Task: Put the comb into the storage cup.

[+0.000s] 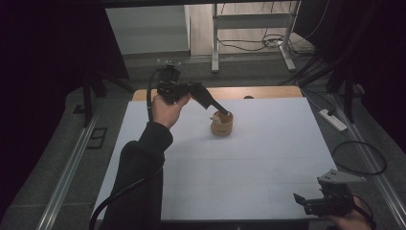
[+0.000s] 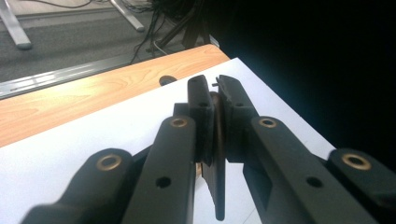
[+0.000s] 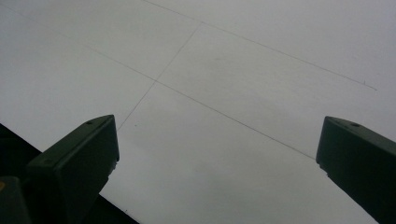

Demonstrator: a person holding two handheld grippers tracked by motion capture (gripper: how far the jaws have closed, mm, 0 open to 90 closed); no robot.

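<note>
Over the white sheet (image 1: 249, 158), the left gripper (image 1: 221, 111) reaches down onto a small round wooden holder (image 1: 222, 125) sitting on the far half of the sheet, a little left of its middle. Its jaws are pressed together on the holder's thin wooden rim (image 2: 216, 126), which is sandwiched between the pads. At the sheet's near right corner, well apart from the holder, the right gripper (image 1: 301, 200) hangs with its jaws spread wide, nothing between them but bare sheet.
</note>
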